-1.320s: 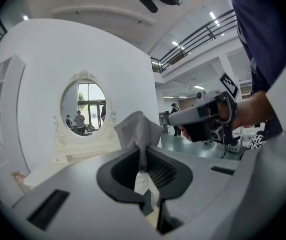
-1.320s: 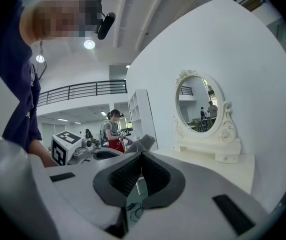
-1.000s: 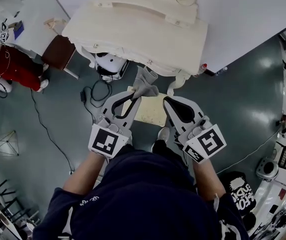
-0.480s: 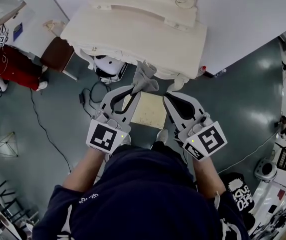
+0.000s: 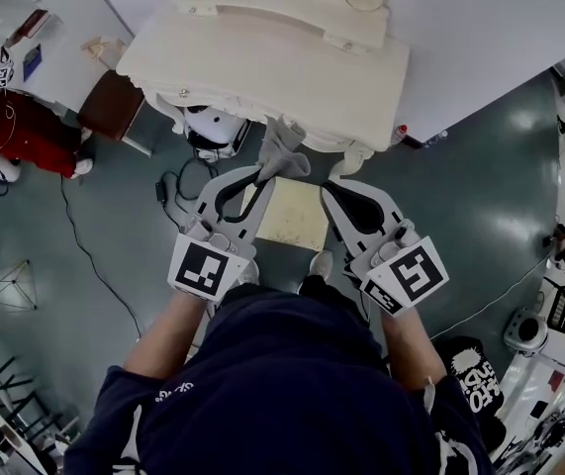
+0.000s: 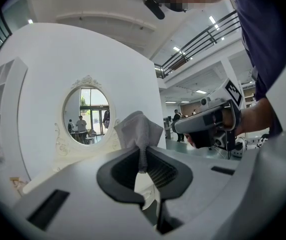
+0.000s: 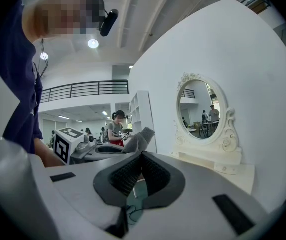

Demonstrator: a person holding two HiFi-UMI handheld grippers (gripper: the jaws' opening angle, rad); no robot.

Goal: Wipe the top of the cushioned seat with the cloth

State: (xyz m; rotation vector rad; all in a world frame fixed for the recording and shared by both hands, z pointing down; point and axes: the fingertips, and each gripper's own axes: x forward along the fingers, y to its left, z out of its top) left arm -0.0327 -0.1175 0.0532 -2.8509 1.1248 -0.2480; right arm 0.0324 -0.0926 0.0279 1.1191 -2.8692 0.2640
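Observation:
The cushioned seat (image 5: 295,218) is a cream square stool on the floor below the vanity, seen between my two grippers. My left gripper (image 5: 266,174) is shut on a grey cloth (image 5: 284,152), which bunches up past the jaw tips above the seat's far edge. In the left gripper view the cloth (image 6: 139,130) stands up from the closed left gripper (image 6: 143,160). My right gripper (image 5: 329,195) is held level beside it, over the seat's right side, shut with nothing in it. The right gripper view shows the right gripper (image 7: 141,155) with its jaws meeting, and the cloth (image 7: 137,139) to its left.
A cream vanity table (image 5: 272,62) with an oval mirror (image 6: 86,115) stands just ahead against the white wall. Under it sit a white device (image 5: 213,127) and a black cable (image 5: 176,192). A brown stool (image 5: 116,103) and a person in red (image 5: 25,132) are at left.
My left gripper has moved slightly forward toward the vanity with the cloth. The right gripper has hardly moved.

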